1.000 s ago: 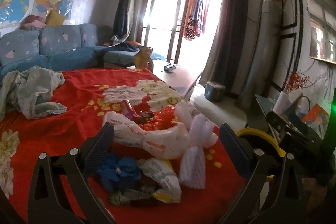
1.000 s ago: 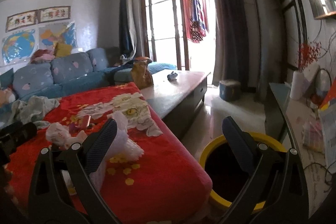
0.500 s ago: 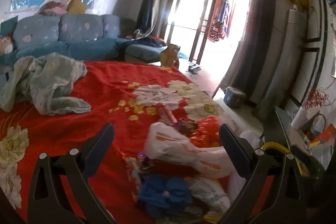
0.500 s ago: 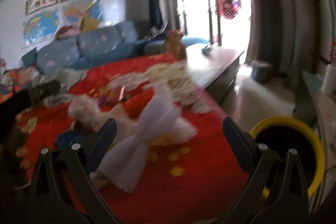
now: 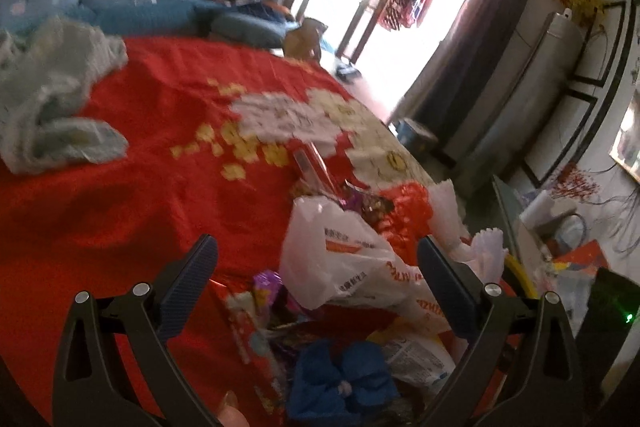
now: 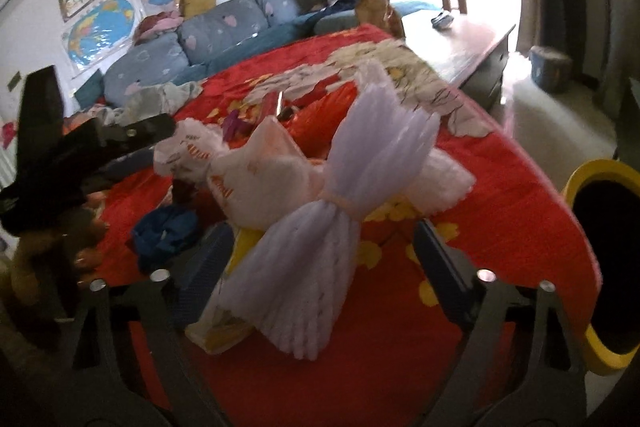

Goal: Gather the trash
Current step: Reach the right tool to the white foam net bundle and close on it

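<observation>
Several pieces of trash lie heaped near the edge of a surface draped in a red floral blanket (image 5: 152, 195). Foremost is a white foam net sleeve (image 6: 320, 223), cinched at its middle like a bow. It lies directly between the jaws of the right gripper (image 6: 320, 259), its long axis running from the near left pad up and away toward the far right, so it sits skewed across the opening. Those jaws have just been closing and now stand fairly wide; the left pad looks just beside or brushing the sleeve's lower flare, the right pad apart from it, so no grip is made yet. The right hand is clearly the nearer one to the sleeve.

Behind the sleeve rests a white plastic bag (image 5: 352, 267) with orange print, and beside it a crumpled blue wad (image 5: 340, 383) and some snack wrappers (image 5: 260, 299). The left gripper (image 5: 316, 279) hovers over these with its jaws wide and nothing clamped.

A yellow-rimmed bin (image 6: 600, 247) stands on the floor just past the blanket's edge to the right, its mouth unobstructed. Farther off lie a grey-green garment (image 5: 52, 95) and a blue sofa (image 6: 216, 27). In my judgement the bag pressed against the sleeve could get dragged along.
</observation>
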`<state>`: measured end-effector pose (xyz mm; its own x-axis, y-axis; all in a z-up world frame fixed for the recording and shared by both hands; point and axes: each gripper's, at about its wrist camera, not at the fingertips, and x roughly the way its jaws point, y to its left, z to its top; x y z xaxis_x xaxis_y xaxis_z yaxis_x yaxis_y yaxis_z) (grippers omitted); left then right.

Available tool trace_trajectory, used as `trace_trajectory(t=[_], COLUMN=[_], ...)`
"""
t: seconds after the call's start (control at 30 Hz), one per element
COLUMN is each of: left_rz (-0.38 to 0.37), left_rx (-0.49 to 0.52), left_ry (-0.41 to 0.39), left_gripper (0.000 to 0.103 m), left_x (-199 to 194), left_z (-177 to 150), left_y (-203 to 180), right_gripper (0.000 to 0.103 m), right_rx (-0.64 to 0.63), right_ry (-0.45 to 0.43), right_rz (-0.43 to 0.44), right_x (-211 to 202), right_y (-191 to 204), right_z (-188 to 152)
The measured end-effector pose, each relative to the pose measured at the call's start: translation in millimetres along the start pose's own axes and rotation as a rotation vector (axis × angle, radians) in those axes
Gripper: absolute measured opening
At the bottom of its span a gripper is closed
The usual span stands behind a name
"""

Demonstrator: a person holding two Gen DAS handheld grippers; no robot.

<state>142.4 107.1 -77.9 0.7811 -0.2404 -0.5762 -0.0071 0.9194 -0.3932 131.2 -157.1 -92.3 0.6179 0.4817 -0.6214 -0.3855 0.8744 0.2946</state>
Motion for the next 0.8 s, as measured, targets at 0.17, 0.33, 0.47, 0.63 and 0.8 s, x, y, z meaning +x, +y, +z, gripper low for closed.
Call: trace_trajectory(t=[0.17,0.33,0.47,0.63,0.8], left_rz=[-0.06,-0.096,-0.072,-0.062,-0.07], left_rx=[-0.042,-0.057,-0.068,-0.047,-0.019], left_ry=[0.044,0.072,0.053,-0.003,-0.08], left_gripper=[0.091,0.063,0.055,0.047,0.046], left_x=[14,20,12,-6,-35], left_z=[-3,-5,-6,-3,4], left_y=[4,0,0,-7,-16], right_gripper=[0.062,0.048,0.039,0.031,0.028], right_rx=[0.034,0.022,0.013,-0.014,-0.048], right_ry=[0.049,0.062,0.052,0.028,-0.012], right_rz=[0.078,0.109,0.114,0.115,0.118], right_x=[6,5,2,-5,-18], right_y=[-3,0,-1,3,8], right_z=[-1,-2,-2,0,5])
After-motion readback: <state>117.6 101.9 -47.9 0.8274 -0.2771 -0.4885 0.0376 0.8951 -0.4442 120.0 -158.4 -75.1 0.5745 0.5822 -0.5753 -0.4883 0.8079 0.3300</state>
